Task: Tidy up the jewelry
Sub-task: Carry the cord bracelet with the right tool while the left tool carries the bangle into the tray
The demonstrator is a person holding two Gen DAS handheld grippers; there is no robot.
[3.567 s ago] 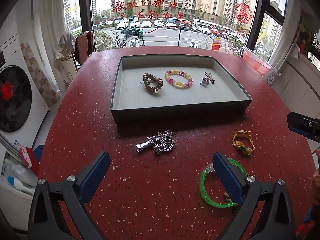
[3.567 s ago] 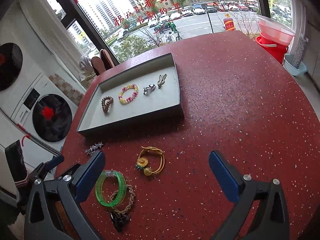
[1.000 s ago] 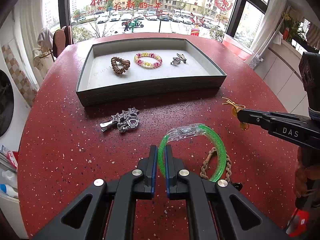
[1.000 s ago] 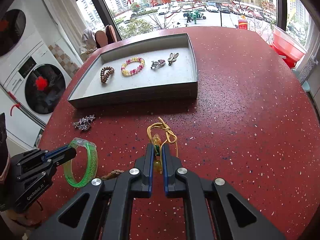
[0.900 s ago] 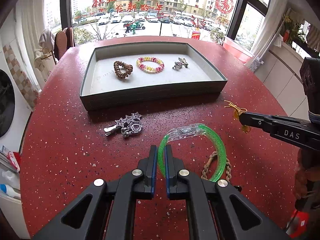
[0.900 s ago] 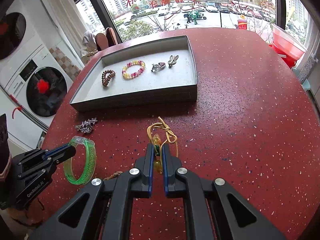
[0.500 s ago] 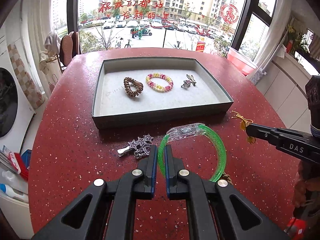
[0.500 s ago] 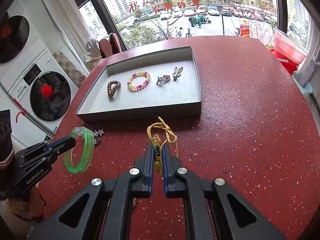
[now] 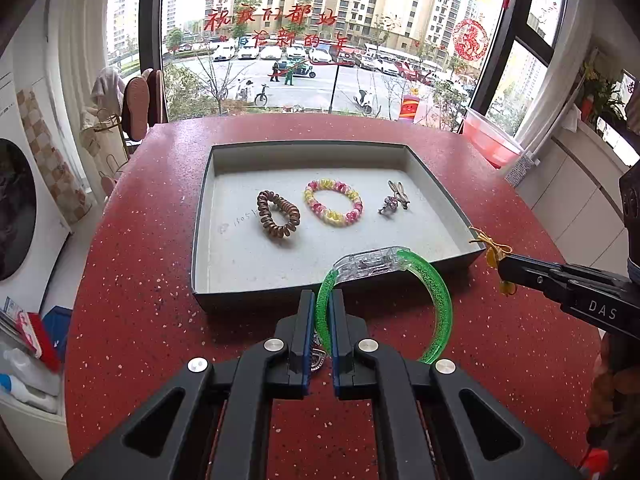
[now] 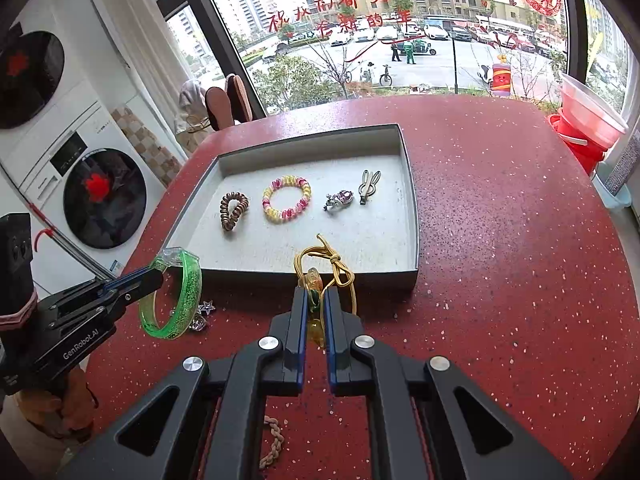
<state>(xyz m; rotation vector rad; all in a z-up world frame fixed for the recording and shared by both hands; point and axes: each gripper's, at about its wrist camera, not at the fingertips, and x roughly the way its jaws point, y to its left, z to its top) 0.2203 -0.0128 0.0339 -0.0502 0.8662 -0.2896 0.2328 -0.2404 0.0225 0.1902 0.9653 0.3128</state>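
My left gripper [image 9: 322,312] is shut on a green glitter bangle [image 9: 436,292] with a clear clasp and holds it above the near rim of the grey tray [image 9: 256,294]. My right gripper [image 10: 316,308] is shut on a yellow cord bracelet [image 10: 340,270] with a bead charm, held just before the tray's front wall [image 10: 360,274]. In the tray lie a brown coil hair tie [image 9: 278,218], a pink-yellow bead bracelet [image 9: 334,202], a small brooch [image 10: 339,199] and a rabbit clip [image 10: 368,184]. A silver star clip [image 10: 202,314] lies on the table under the bangle.
The red speckled table [image 10: 500,240] runs wide to the right of the tray. A braided brown bracelet [image 10: 272,440] lies near the front edge under my right gripper. A red bucket [image 10: 580,136] and washing machines [image 10: 96,188] stand beyond the table.
Both grippers have lifted and moved forward toward the tray, each with its bracelet. The star clip and braided bracelet stay behind on the table.
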